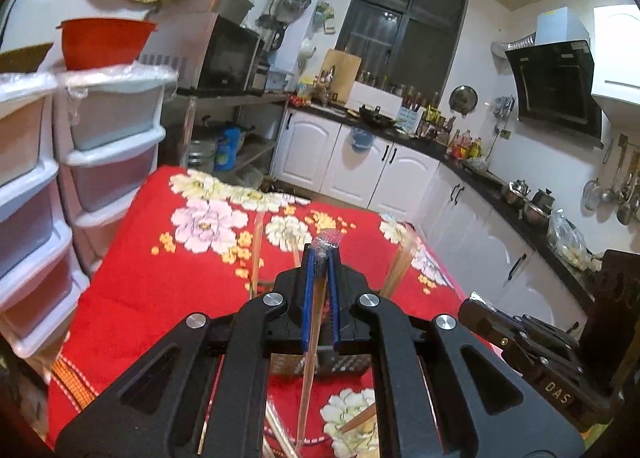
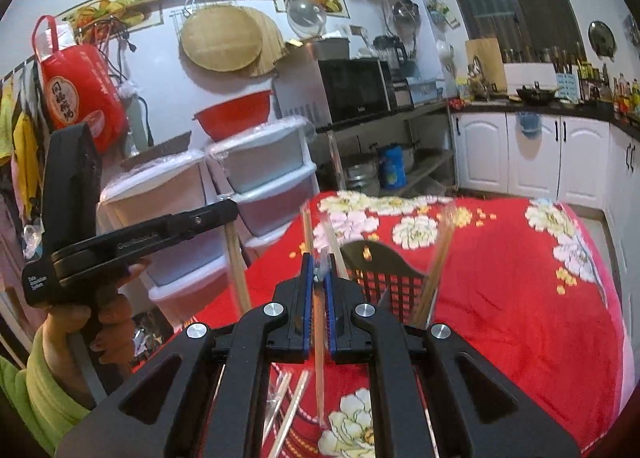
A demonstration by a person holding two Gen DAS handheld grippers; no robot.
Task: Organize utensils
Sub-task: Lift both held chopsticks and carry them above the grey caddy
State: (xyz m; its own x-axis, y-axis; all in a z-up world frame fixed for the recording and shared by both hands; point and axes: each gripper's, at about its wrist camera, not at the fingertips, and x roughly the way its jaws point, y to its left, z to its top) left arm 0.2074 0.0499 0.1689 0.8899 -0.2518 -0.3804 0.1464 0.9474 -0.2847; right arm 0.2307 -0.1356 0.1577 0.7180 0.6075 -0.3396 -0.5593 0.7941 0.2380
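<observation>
gripping wrapped chopsticks (image 1: 311,338), both hand-held grippers, left hand-held gripper (image 1: 320,258), right hand-held gripper (image 2: 319,266).

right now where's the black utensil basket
In the right wrist view the black utensil basket stands on the red floral cloth, just beyond the right gripper, with wrapped chopsticks standing in it.

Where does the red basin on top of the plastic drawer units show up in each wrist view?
Left wrist view: red basin at upper left, on the drawer units at the left edge.
Right wrist view: red basin left of centre, above the drawer units.
Shared landmark: the black microwave, just right of the basin in both.
</observation>
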